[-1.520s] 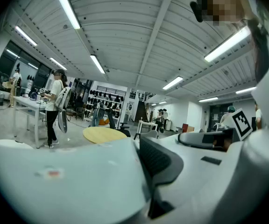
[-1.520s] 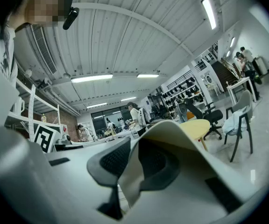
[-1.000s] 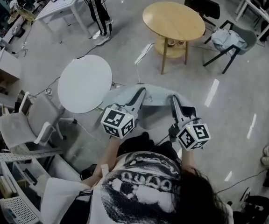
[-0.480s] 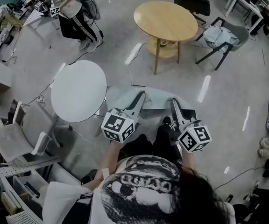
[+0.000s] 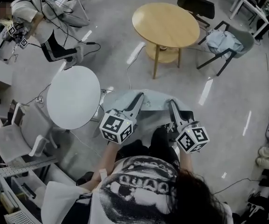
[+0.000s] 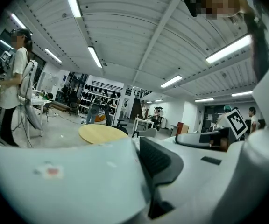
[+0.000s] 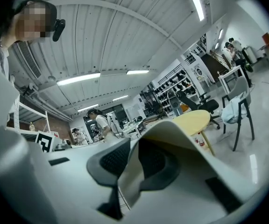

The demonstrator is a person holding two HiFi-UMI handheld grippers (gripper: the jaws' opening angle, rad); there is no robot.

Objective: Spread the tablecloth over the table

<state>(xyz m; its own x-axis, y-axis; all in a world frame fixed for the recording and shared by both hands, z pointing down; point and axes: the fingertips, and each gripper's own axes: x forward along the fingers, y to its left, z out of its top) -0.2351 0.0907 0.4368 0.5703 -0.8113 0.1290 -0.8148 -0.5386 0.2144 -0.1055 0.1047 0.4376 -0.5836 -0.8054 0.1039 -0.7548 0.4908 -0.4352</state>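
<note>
Grey polished floor of an open workshop, cables trailing across it. Contents as seen from the head view, with the gripper views used for the jaws:

- tablecloth: pale blue-grey. It hangs in the air in front of the person, its upper edge stretched between the two grippers. It lies on no table. It is over the floor, just beside the white round table and well apart from the wooden table.
- left gripper: points away from the person. In the left gripper view the cloth covers one jaw and meets the dark ribbed pad of the other. The jaws are clamped on the cloth's edge.
- right gripper: held alongside the left one, pointing the same way. In the right gripper view a fold of cloth runs down between the two dark pads, and both press on it. Beyond the jaws the fold rises as a ridge.
- white round table: bare top, left of the cloth.
- wooden table: round, bare top, with a lower shelf. It stands beyond the cloth.
- dark chair: right of the wooden table, with a light garment draped over it.
- white chair: left of the white round table.
- second person: upper left, low to the floor.
</note>
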